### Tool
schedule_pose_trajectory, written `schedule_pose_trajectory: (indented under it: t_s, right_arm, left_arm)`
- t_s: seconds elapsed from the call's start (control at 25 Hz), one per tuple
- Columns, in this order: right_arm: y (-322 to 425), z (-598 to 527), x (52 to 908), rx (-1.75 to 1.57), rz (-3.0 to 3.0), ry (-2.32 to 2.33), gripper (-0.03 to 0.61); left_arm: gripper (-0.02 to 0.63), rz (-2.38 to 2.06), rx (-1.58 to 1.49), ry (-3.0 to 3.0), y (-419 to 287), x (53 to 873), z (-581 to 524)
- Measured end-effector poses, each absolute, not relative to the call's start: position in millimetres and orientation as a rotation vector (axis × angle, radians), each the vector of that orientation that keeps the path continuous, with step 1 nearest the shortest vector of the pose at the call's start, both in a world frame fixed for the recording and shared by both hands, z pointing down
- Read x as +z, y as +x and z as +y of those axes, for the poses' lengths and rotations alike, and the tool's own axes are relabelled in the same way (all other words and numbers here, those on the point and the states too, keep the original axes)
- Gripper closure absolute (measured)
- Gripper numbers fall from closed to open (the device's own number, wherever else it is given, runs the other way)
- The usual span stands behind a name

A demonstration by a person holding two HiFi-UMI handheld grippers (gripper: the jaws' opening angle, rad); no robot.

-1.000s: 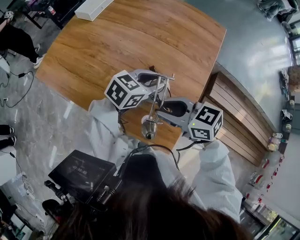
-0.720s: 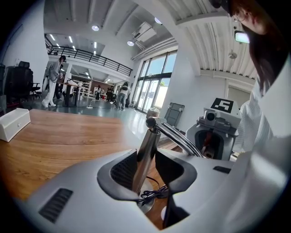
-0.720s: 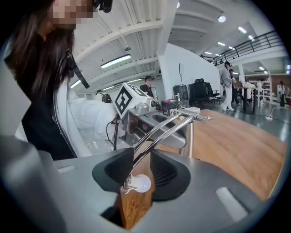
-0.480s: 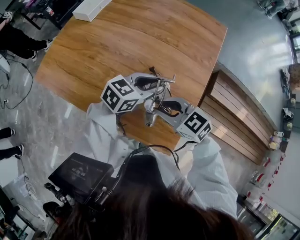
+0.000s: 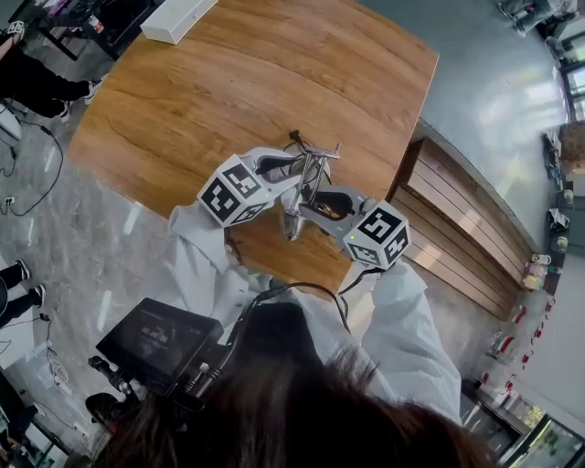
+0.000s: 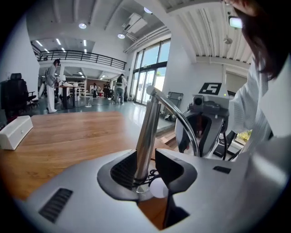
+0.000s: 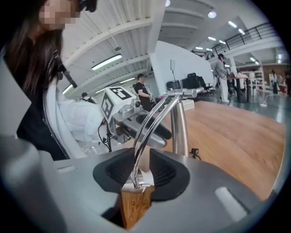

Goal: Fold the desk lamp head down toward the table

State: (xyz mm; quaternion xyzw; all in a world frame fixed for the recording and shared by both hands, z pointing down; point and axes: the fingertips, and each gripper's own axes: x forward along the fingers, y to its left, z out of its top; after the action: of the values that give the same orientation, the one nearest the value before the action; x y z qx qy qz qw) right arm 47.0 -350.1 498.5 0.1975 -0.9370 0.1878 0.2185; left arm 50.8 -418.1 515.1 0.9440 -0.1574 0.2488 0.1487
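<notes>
While a person in white sleeves leaned over a wooden table [image 5: 228, 82], a chrome desk lamp [image 5: 309, 174] stood near the table's closest edge, right in front of them, with a gripper on either side. The left gripper [image 6: 146, 170] came in from the left and had the lamp's upright post [image 6: 148, 127] between its jaws. The jaws stood fairly wide and were closed on that post, which lay against the ribbed pad on one side and met the upper edge of the other.

The right gripper [image 7: 141, 170] came in from the right, low over the table edge. Its jaws were opening, yet the lower end of the thin curved arm [image 7: 152, 120] sat between them, its two rods against one pad and the small fitting at their end spanning the gap. From the bar at the top of the post, that arm bent over and down. The cone-shaped lamp head [image 5: 292, 225] hung low between the two grippers, pointing down at the wood. Whether it touched the table could not be made out. A white box [image 5: 183, 16] lay at the far edge, well apart from the lamp.
</notes>
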Motion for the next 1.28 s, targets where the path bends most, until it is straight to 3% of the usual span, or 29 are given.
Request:
schedule_pose_trajectory:
  t_s: [0.36,0.52,0.6,0.68,0.72,1.28]
  right_arm:
    - [64.8,-329.3,458.9,0.659,-2.659,0.815,0.471]
    - [75.1,-324.5,415.7,0.564,-2.745,1.079,0.479]
    - [79.3,-319.1,392.8,0.475,-2.770,1.199,0.495]
    - [82.1,-318.3,376.9,0.389,-2.744,1.321,0.551]
    - [82.3,-320.5,372.0,0.357,-2.719,1.368,0.577]
    - [69.8,-329.0,332.0,0.209,-2.707,1.473,0.578]
  left_arm:
    - [0.485,-0.847,0.326,2.555,-4.2,460.3,-411.8]
    - [0.486,-0.998,0.213,2.547,-4.1,412.9,-391.3]
    - [0.543,-1.086,0.153,2.554,-2.1,385.8,-379.2]
    - [0.609,-1.136,0.096,2.557,-0.9,363.6,-370.7]
    - [0.609,-1.151,0.083,2.563,-0.6,356.0,-368.8]
    - [0.612,-1.247,0.206,2.690,12.7,337.7,-352.7]
